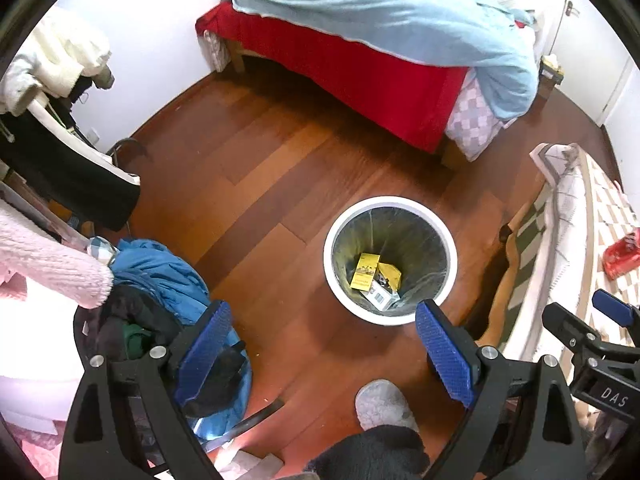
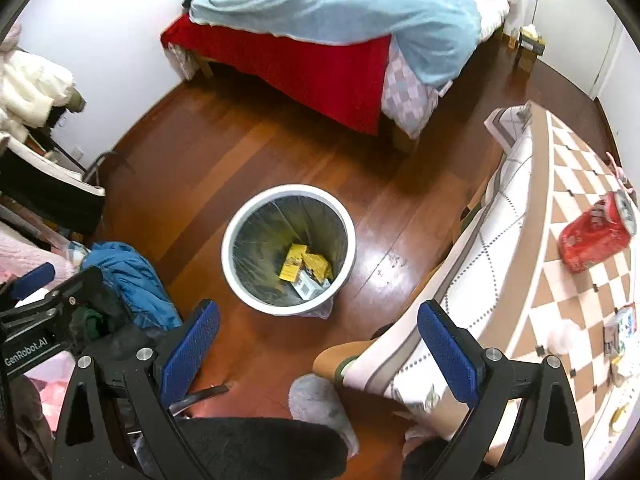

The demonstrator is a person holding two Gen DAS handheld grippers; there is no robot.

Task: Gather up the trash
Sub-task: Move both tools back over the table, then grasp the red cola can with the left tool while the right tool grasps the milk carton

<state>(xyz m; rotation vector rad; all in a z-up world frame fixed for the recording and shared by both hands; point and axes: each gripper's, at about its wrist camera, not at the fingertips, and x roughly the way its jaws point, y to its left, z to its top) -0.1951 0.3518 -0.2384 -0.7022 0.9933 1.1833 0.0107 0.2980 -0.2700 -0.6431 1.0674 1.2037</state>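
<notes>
Reddish wood floor point(image 1: 280, 168) fills the left wrist view, where the left gripper point(image 1: 324, 348) hangs spread wide with nothing between its blue pads, above a white bin point(image 1: 390, 260) holding yellow cartons point(image 1: 366, 276). Only a corner of the right gripper point(image 1: 600, 336) shows. From the right wrist, the right gripper point(image 2: 318, 350) is likewise agape and empty; a crushed red can point(image 2: 596, 236) lies on the checkered tabletop point(image 2: 568, 292), small litter near it blurred.

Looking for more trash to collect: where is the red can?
The red can lies on its side on the checkered table, at the right of both views, right of the bin.
</notes>
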